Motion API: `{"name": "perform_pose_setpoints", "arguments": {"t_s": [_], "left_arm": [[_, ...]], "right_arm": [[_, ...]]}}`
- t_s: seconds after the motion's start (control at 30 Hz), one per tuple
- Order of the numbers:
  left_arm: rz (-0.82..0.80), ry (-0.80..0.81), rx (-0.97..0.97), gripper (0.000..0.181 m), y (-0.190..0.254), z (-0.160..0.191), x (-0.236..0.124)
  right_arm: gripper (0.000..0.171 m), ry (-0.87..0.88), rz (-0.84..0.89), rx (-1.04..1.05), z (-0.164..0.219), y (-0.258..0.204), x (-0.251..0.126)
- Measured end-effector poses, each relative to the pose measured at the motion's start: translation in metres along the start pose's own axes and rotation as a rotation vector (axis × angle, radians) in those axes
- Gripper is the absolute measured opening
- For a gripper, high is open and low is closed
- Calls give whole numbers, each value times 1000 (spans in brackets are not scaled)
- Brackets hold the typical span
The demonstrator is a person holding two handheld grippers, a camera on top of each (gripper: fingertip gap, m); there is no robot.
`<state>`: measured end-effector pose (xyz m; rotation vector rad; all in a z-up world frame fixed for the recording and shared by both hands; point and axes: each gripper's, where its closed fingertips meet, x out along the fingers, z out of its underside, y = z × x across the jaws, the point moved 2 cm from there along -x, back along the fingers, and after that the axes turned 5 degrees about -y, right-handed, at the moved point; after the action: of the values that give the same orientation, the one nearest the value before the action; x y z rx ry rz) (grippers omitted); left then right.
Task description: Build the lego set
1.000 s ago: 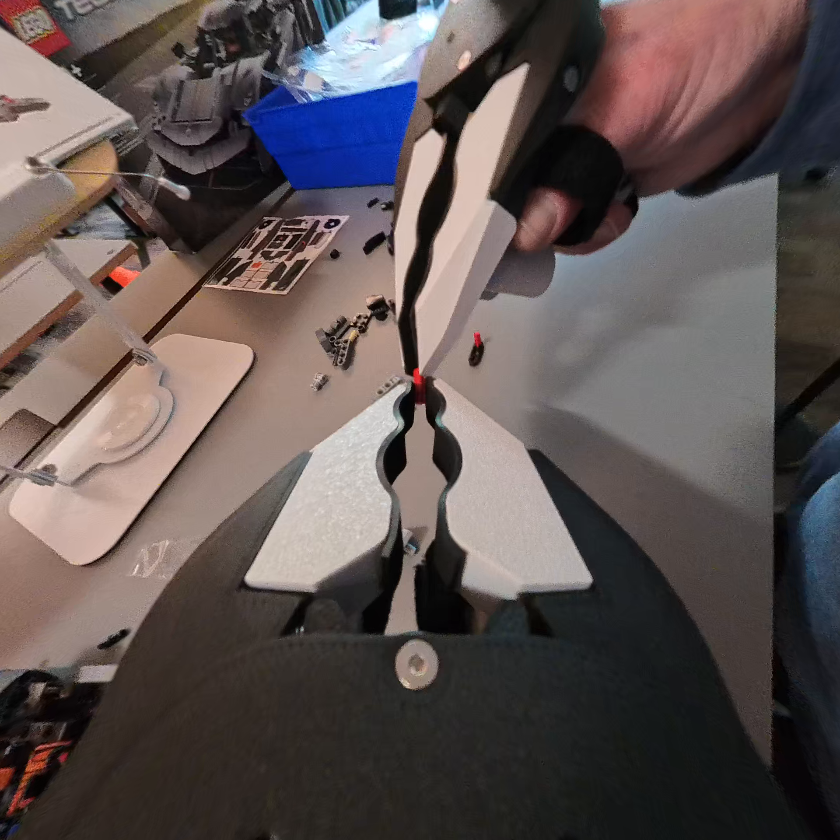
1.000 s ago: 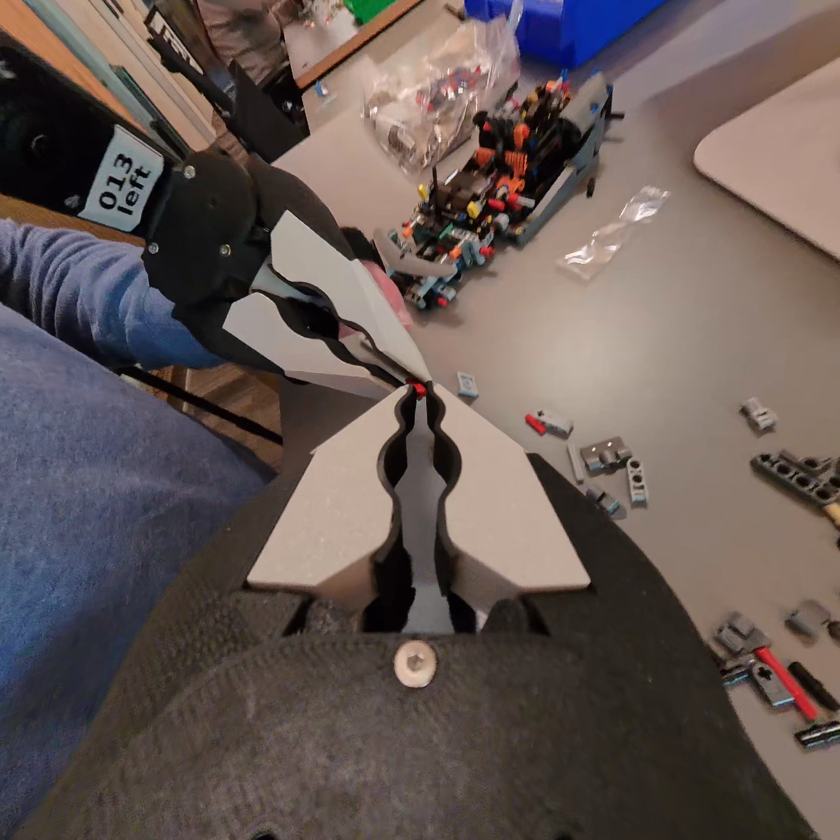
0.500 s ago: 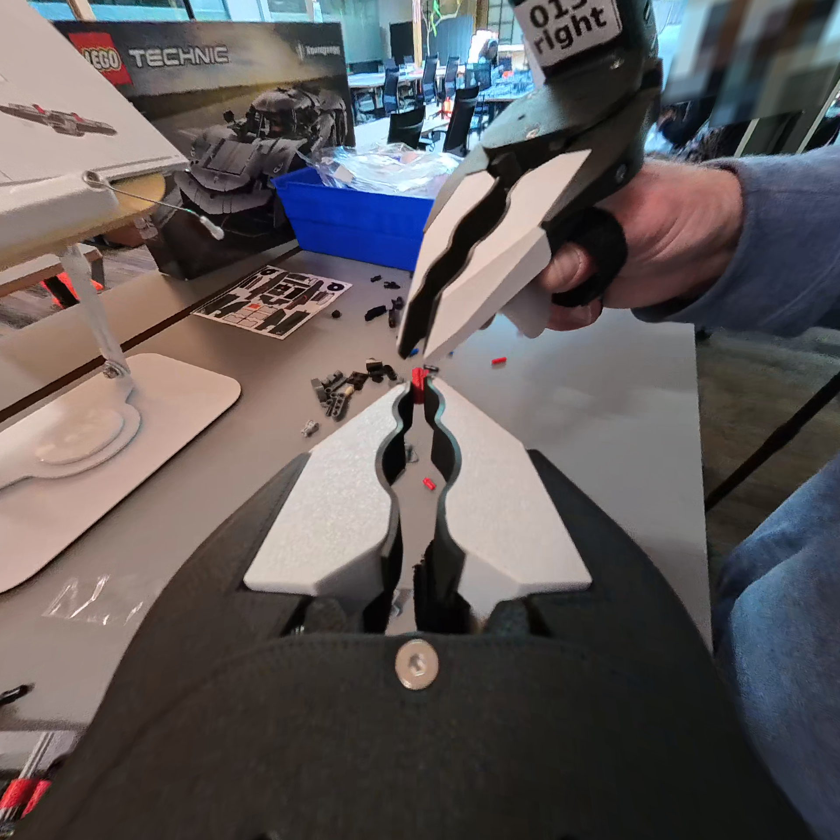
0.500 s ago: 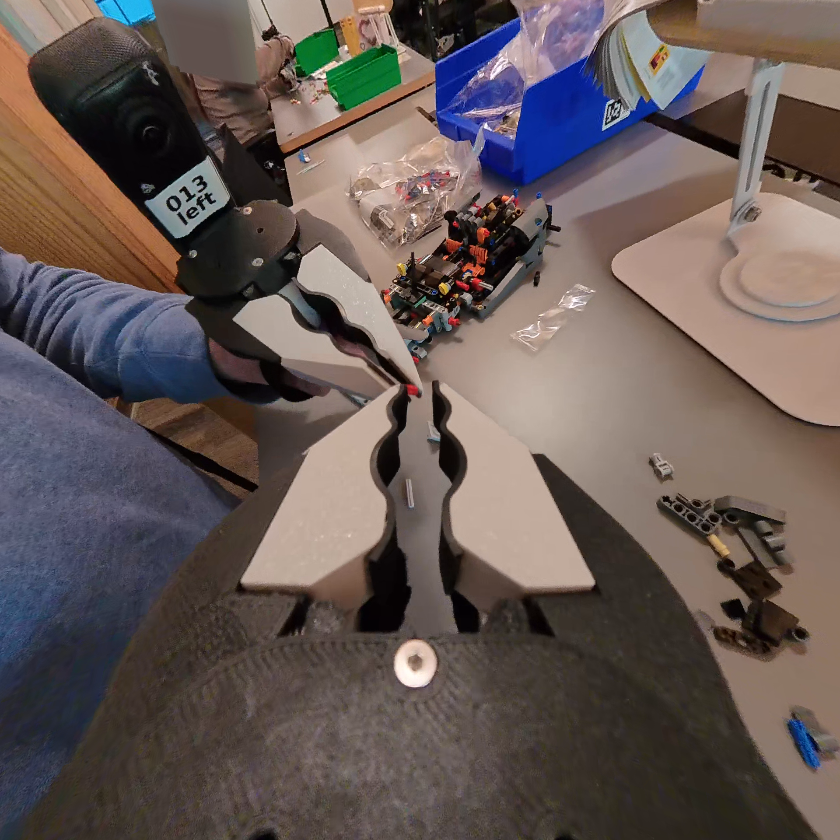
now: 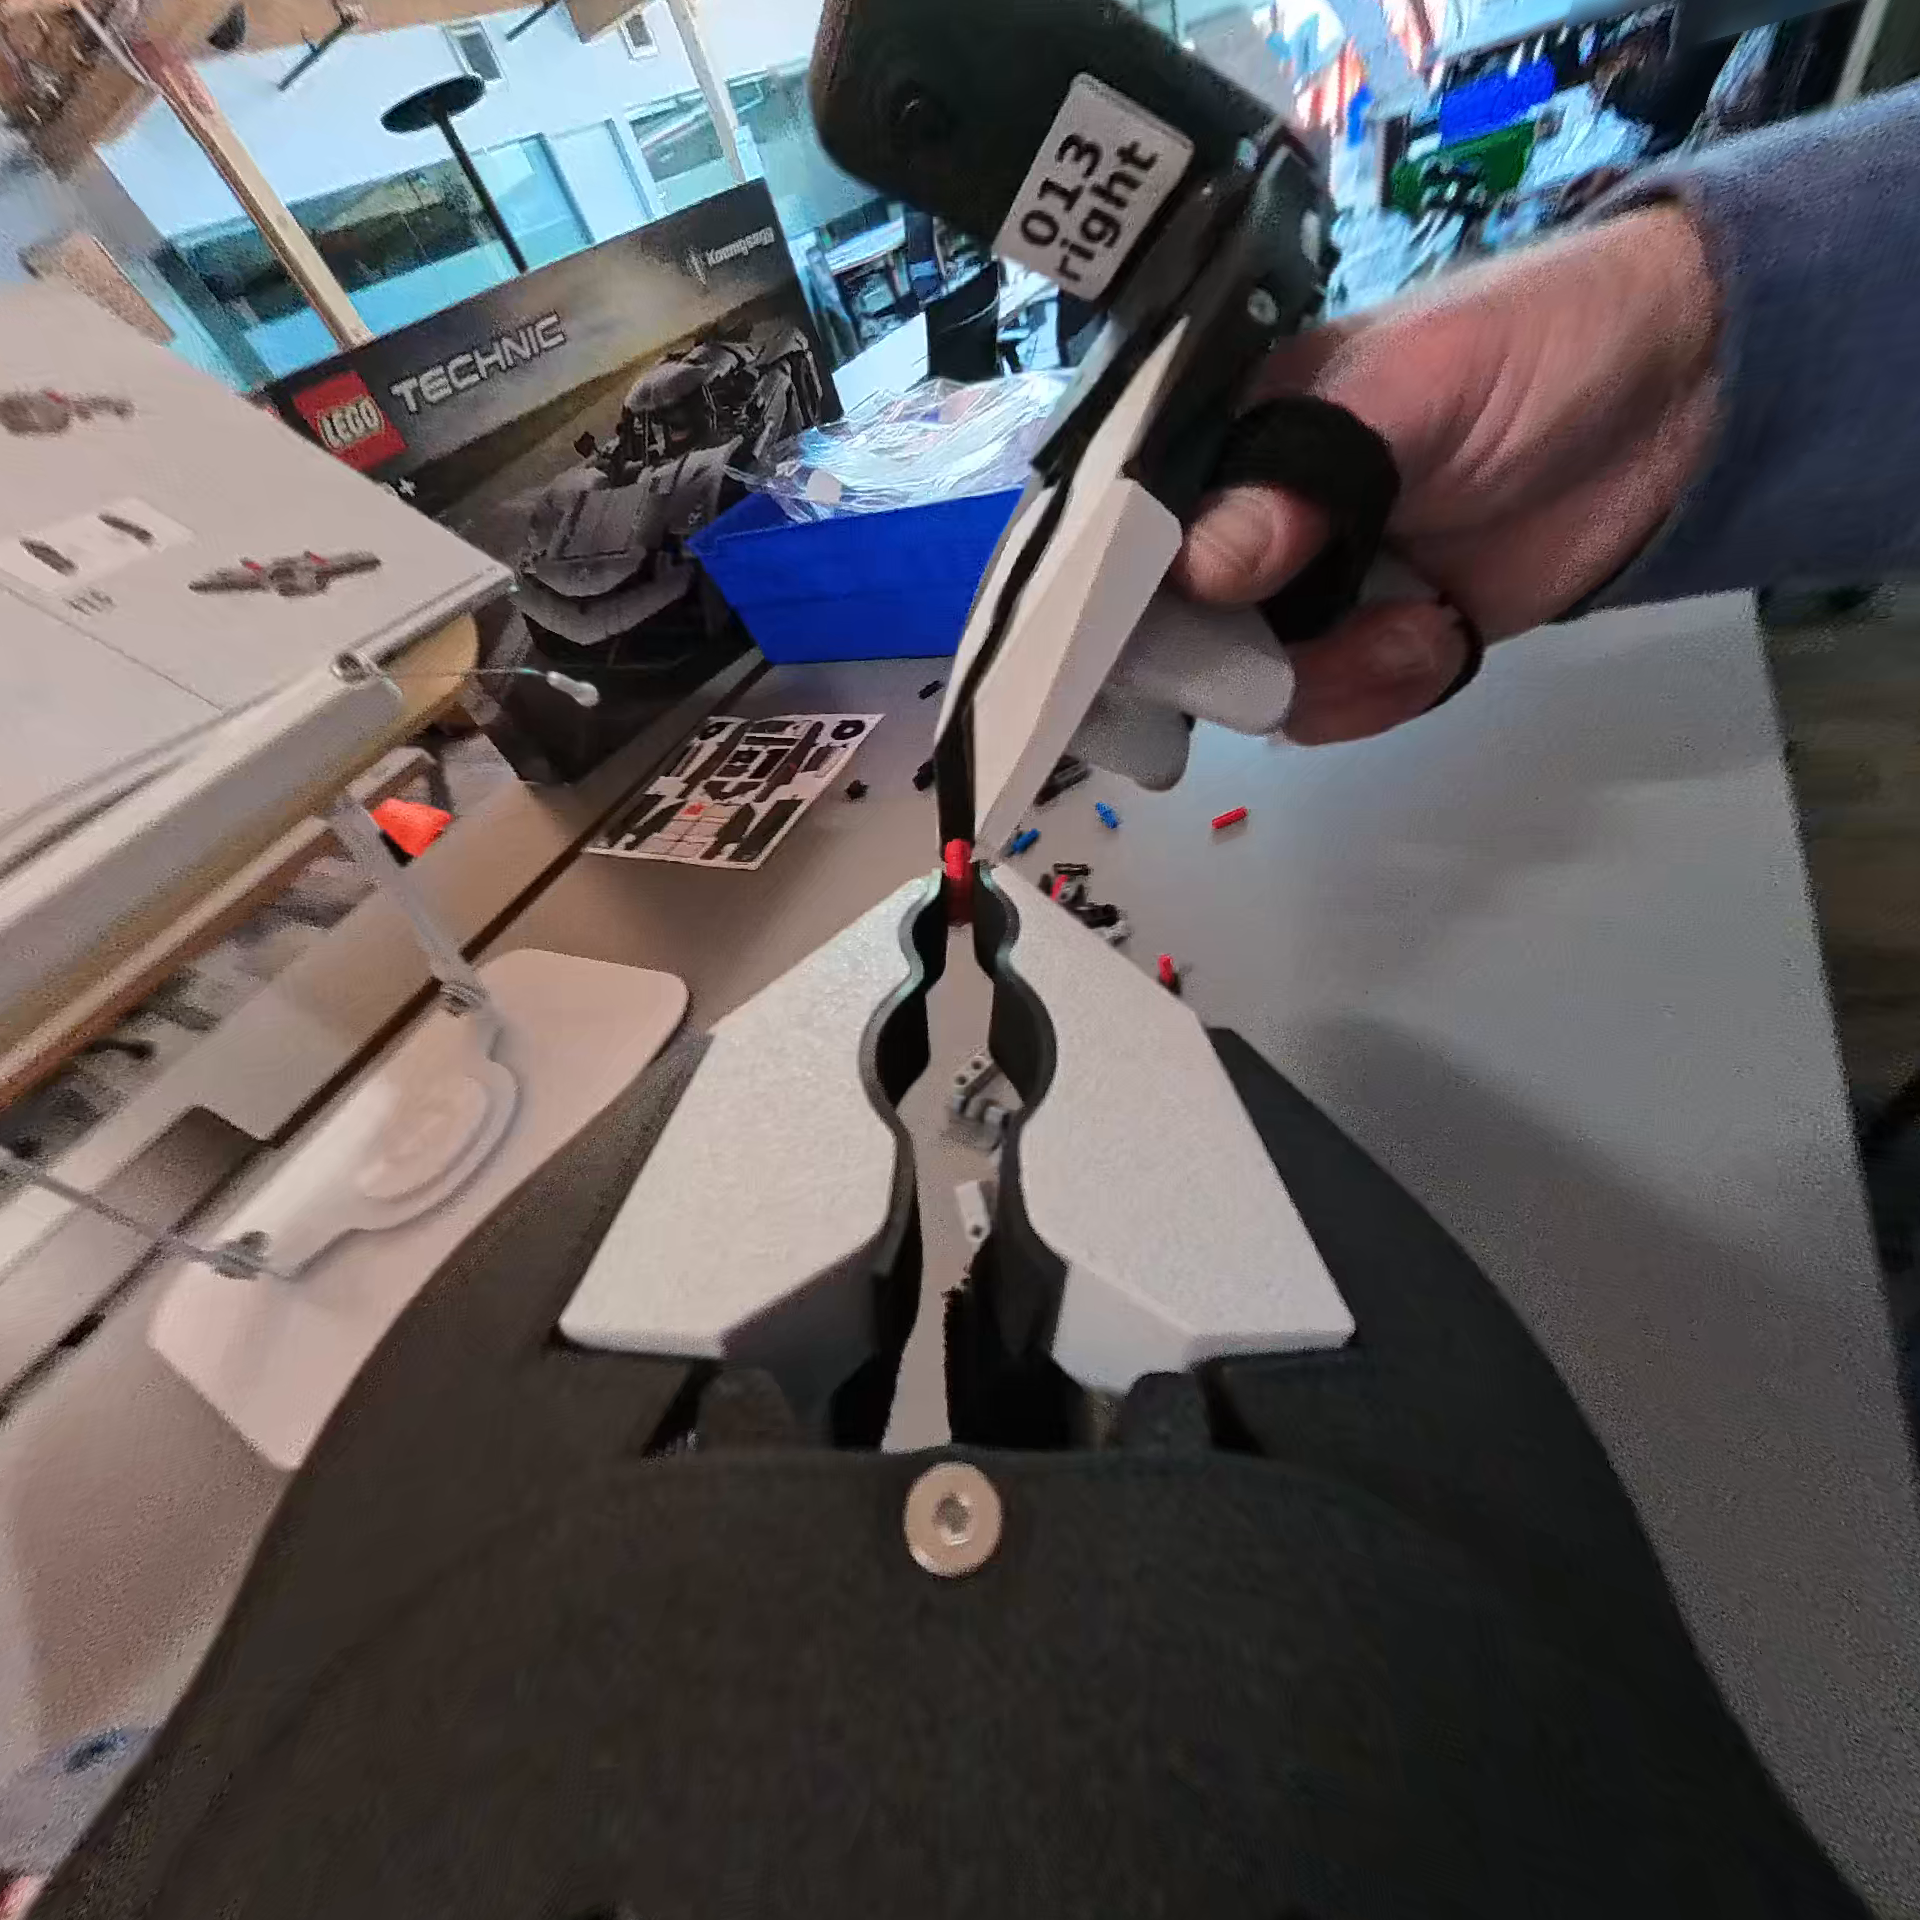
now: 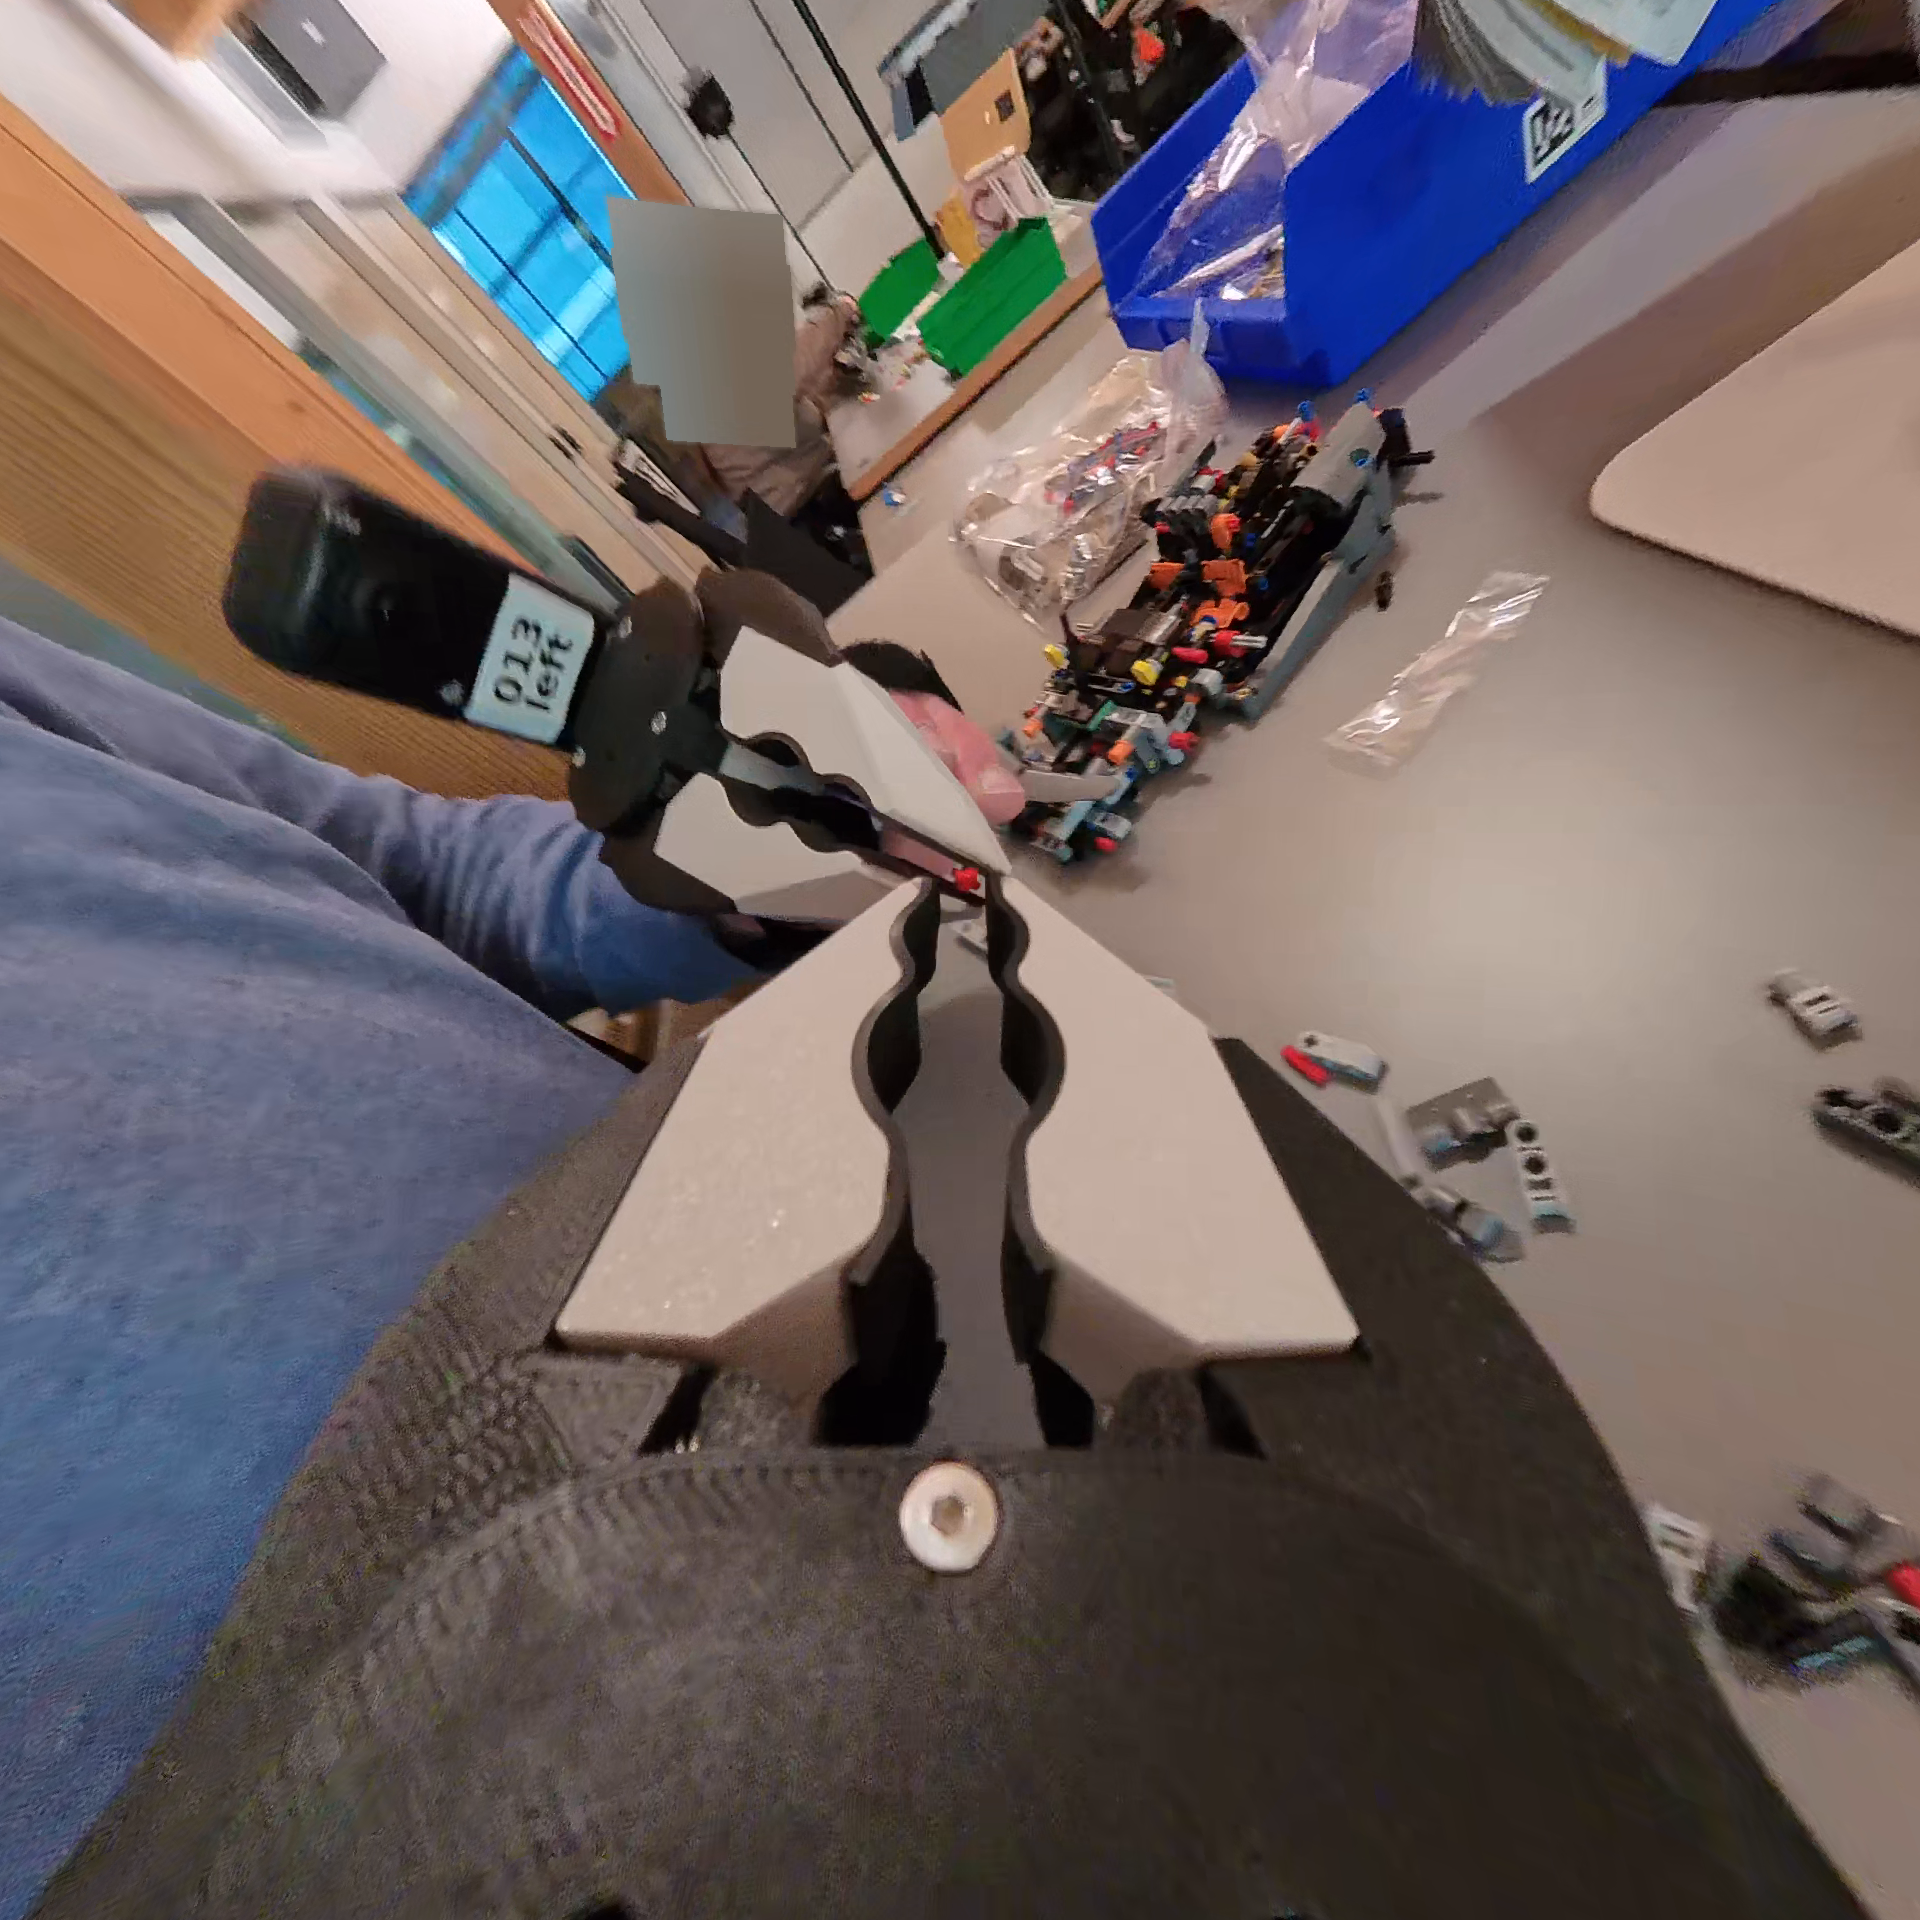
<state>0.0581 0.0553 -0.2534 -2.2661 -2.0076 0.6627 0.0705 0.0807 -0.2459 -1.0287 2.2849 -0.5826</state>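
Claws met tip to tip over the table [image 5: 1507, 1039], a small red pin [image 5: 957, 891] between them.

One red pin, short and peg-shaped, is clamped upright at the very tips of the left claw [image 5: 957, 899], above the table; in the right wrist view the pin [image 6: 966, 879] is seen poking from the left claw [image 6: 971, 881]. The right claw [image 5: 961, 831] is brought down onto the pin's top, its jaws nearly together; whether it grips the pin cannot be told, and in its own view the right claw [image 6: 961, 891] shows a narrow gap. One partly built model [image 6: 1205, 634], black and grey with orange, yellow and red parts, lies on the table beside one bag of pieces [image 6: 1070, 499]. One blue bin [image 5: 852, 582] and one sticker sheet [image 5: 738, 774] are seen farther back.
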Motion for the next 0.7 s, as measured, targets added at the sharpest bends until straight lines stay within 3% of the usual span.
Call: {"name": "perform_pose_setpoints", "arguments": {"t_s": [0.2,0.47,0.7], "left_arm": [[-96,-60,240,2,2,-6,5],[-142,-63,282,2,2,-10,12],[-180,-76,339,2,4,-13,20]], "right_arm": [[2,56,-68,114,-3,2,-4],[7,59,-53,137,-1,8,-13],[1,66,-54,151,0,8,-20]]}}
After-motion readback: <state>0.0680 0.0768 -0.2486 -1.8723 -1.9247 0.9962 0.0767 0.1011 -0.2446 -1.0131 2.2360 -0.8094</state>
